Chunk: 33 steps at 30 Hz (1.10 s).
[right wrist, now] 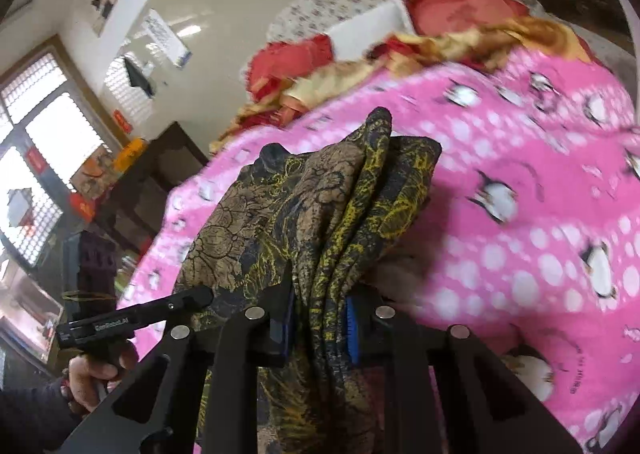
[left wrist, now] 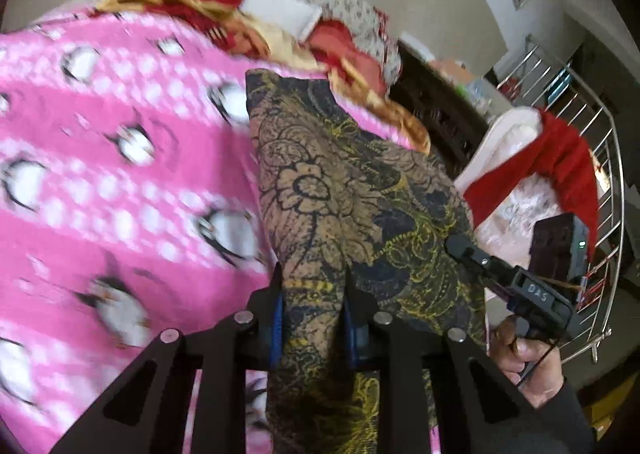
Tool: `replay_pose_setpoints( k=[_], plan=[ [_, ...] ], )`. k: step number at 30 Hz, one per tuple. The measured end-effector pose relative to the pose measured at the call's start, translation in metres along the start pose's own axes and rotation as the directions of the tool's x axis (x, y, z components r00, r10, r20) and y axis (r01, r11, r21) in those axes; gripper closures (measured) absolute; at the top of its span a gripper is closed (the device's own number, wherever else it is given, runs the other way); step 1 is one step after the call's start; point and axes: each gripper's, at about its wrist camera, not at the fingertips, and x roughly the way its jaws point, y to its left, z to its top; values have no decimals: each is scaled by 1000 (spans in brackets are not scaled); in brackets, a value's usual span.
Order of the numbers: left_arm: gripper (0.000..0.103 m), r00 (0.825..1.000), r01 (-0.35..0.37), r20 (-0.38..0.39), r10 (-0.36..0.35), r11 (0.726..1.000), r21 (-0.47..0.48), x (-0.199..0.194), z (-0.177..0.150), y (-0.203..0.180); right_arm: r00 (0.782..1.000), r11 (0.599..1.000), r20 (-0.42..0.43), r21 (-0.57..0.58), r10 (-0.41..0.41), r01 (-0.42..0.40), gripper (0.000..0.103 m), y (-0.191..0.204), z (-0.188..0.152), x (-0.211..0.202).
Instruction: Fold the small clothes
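Cloth (left wrist: 340, 190) held above the pink blanket (left wrist: 120, 174) on the bed | left gripper (left wrist: 314, 294) and right gripper (right wrist: 320, 294) jaws clamped on its near edge | step: fold | next: carry your edge to the far side, level.

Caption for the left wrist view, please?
Left gripper pinches the dark floral garment above the pink penguin blanket.

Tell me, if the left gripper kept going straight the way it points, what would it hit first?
The left gripper already clamps the dark floral-patterned garment, so it would push further into that cloth first. Behind it probably lies the pink penguin-print fleece blanket, though depth is unclear.
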Motion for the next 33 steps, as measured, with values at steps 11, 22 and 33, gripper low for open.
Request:
replay_pose_setpoints(
  k=[11,22,33],
  plan=[
    [78,985,-171,19,172,985,-10,-69,37,101,984,988,-85,5,154,-154,94,95,16,112],
    [54,975,-222,30,222,975,-2,-67,24,129,985,981,-127,174,114,-91,83,50,-2,131],
    [51,960,-281,61,274,946,163,-81,-46,67,971,883,-173,-463,-167,69,103,168,-66,70]
  ],
)
